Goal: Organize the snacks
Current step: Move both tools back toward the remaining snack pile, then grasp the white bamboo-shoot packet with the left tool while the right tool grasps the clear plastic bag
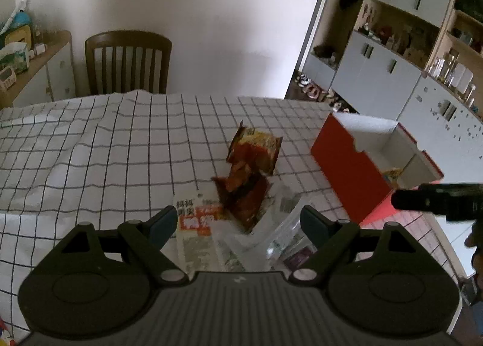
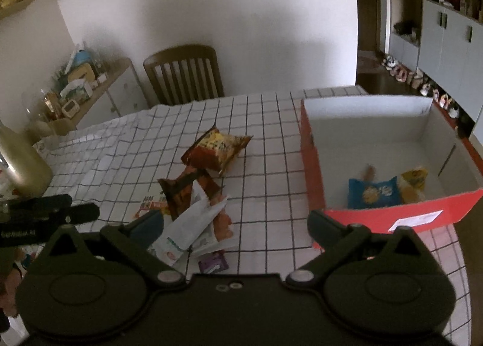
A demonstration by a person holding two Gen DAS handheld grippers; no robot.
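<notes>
The left gripper (image 1: pixel 238 222) is wide open and holds nothing, low in the frame; the snack bags (image 1: pixel 241 195) look light and crinkly, so pinch an edge

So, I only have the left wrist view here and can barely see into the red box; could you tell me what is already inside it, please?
Observer: The right wrist view shows two packets lying on the floor of the red box: a blue snack packet and a yellow snack packet beside it.
Operator: Thank you. Is the right gripper holding anything?
Observer: No, the right gripper is open and empty, over the tablecloth between the pile and the box.
Operator: Anything off to the left that I cannot see?
Observer: Yes, a gold bottle stands at the table's far left.
</notes>
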